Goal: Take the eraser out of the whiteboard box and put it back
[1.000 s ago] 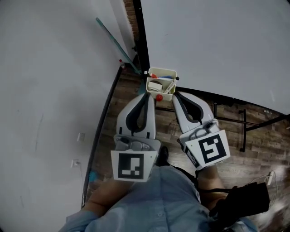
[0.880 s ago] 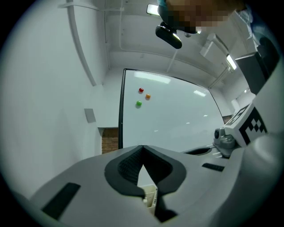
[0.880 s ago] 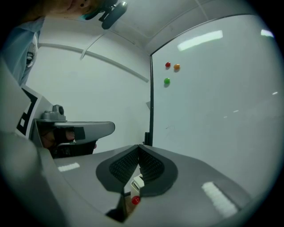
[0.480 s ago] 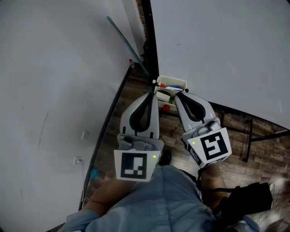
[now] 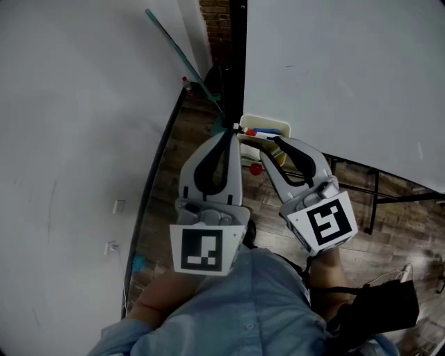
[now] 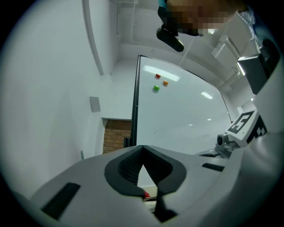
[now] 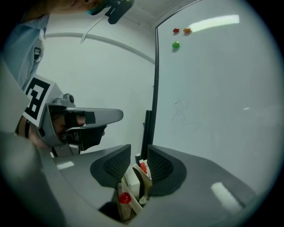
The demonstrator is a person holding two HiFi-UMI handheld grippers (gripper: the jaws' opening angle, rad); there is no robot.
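my right gripper [image 7: 139, 150] jaws opening, nothing pinched yet. eraser [image 7: 132, 181] still in whiteboard box [image 5: 264, 118] at whiteboard [image 5: 348, 69] bottom corner (markers crowd it). straddle eraser only, clear of box wall. left gripper [image 6: 142, 148] closed, empty.

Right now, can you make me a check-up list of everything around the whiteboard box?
Surface: no table; wood floor under an upright whiteboard.
Job's things: whiteboard box sits by the board's black frame; a white block inside is likely the eraser.
Clutter: pens in the box; red round piece on its front.
Grippers: left gripper shut, empty; right gripper jaws opening, the box showing in the gap, pads not pressing.
Cables: nothing seen.
Surroundings: white wall, brick strip, coloured magnets on the board, dark bag by the person.
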